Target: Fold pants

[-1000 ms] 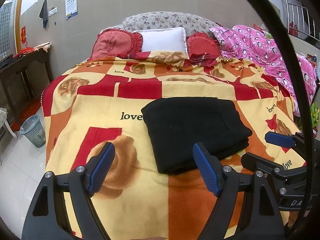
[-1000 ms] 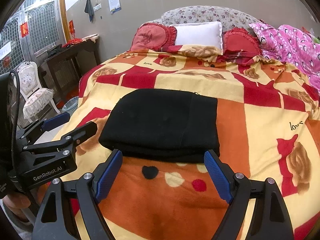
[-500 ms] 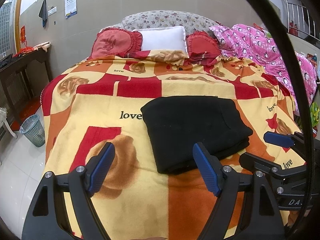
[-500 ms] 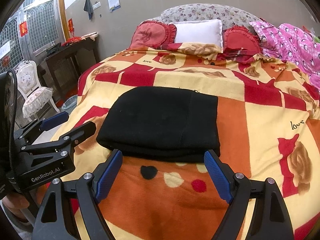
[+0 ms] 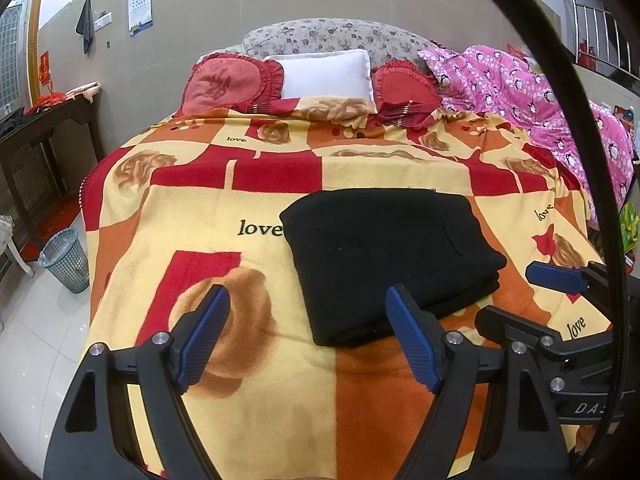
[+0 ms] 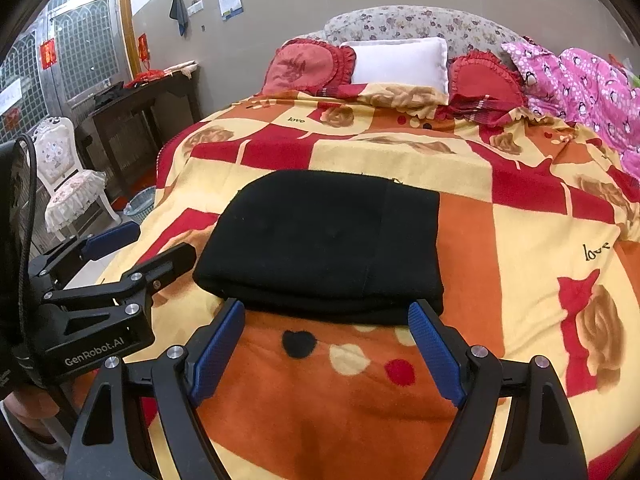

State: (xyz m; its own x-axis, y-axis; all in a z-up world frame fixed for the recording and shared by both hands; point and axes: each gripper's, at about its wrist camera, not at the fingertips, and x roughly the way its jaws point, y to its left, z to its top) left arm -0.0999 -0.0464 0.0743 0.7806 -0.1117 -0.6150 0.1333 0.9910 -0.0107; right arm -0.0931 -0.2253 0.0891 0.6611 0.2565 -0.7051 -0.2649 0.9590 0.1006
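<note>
Folded black pants [image 5: 384, 256] lie on a red-and-yellow blanket [image 5: 224, 208] covering the bed.

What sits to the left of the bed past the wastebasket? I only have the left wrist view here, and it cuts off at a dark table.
Observer: In the right wrist view, a white chair with a frilly seat cushion stands by the dark table.
Operator: Is anything behind that chair?
Observer: Yes, a door with metal grilles and red paper decorations on it.
Operator: And the near edge of the black pants, which my gripper finger hides?
Observer: On the folded black pants the near edge shows stacked layers, lying on the blanket just beyond the open right gripper, untouched.
</note>
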